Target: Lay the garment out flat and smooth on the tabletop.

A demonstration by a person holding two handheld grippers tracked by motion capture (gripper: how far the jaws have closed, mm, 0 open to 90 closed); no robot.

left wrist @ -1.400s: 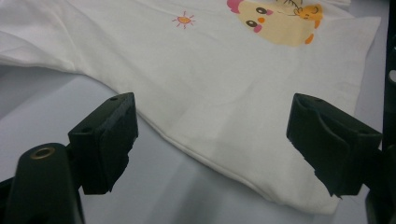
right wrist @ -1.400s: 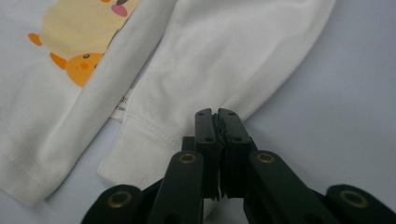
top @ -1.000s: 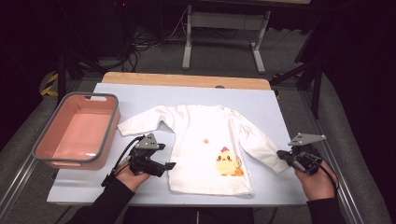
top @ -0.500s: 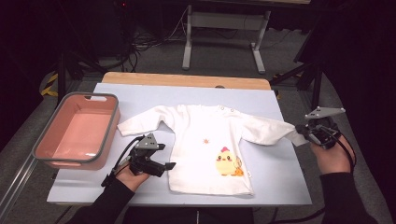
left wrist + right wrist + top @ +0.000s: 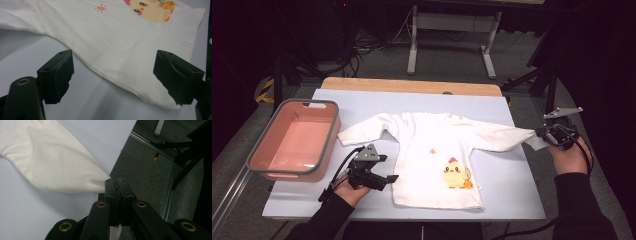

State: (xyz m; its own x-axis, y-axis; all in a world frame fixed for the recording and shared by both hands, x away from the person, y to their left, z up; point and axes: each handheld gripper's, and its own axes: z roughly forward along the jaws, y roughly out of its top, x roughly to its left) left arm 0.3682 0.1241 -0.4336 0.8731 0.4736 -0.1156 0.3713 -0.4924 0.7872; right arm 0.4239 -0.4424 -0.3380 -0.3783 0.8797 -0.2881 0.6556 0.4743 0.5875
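Lying flat on the pale blue-grey desk top [image 5: 362, 107] is a small white long-sleeved cotton shirt [image 5: 432, 160], front side up, with a yellow chick printed low on its chest [image 5: 454, 176] and a tiny orange sun mark [image 5: 431, 150] above that print. The shirt sits in the middle of the desk, its hem toward the near edge and its neckline toward the far edge, where a strip of bare wood shows. My right gripper [image 5: 543, 134] hangs at the desk's right edge, and its two black jaws are pressed tight together on the cuff of the shirt's right-hand sleeve [image 5: 507, 137], so that sleeve is drawn out straight toward that edge; in the right gripper view the white cloth [image 5: 50, 162] bunches into folds just where it meets my closed fingers [image 5: 116, 195], with grey floor beyond the desk's rim. My left gripper [image 5: 387, 170] rests on the desk near the near edge, just beside the shirt's lower left side, and its jaws stand wide apart with nothing clamped between them; in the left gripper view the shirt's side seam and hem corner [image 5: 140, 82] lie on the desk between my two open fingers [image 5: 58, 75], untouched. The other sleeve [image 5: 367, 130] lies loose, pointing toward the desk's left edge. A salmon-pink rectangular plastic tub with a grey rim [image 5: 329, 137] stands at the desk's left edge, well apart from the shirt's body.
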